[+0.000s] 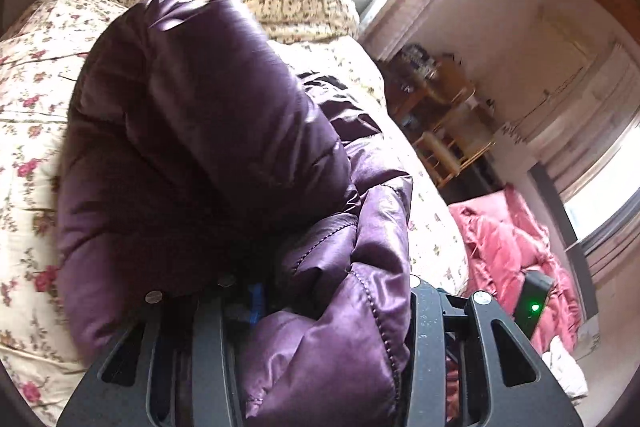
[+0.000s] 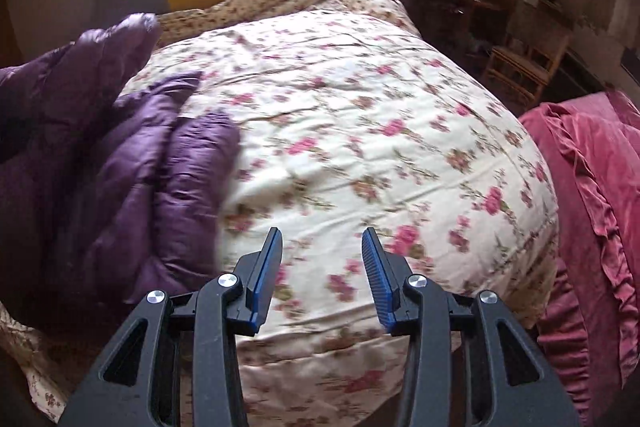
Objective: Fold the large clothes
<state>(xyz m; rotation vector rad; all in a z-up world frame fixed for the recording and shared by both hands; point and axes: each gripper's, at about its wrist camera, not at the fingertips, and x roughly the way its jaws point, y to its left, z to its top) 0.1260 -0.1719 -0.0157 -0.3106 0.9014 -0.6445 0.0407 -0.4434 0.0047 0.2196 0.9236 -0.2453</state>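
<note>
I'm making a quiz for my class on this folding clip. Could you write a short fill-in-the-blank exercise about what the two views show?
1. The puffy jacket is ____ in colour.
2. The jacket is bunched between the fingers of the ____ tool.
3. The right tool has nothing between its fingers; its jaws are ____.
4. The bedspread has a ____ print.

Missing words: purple; left; open; floral

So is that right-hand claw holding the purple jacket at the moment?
No: the right gripper stands open with only the flowered bedspread visible between its fingers, and the purple jacket lies off to its left.
</note>
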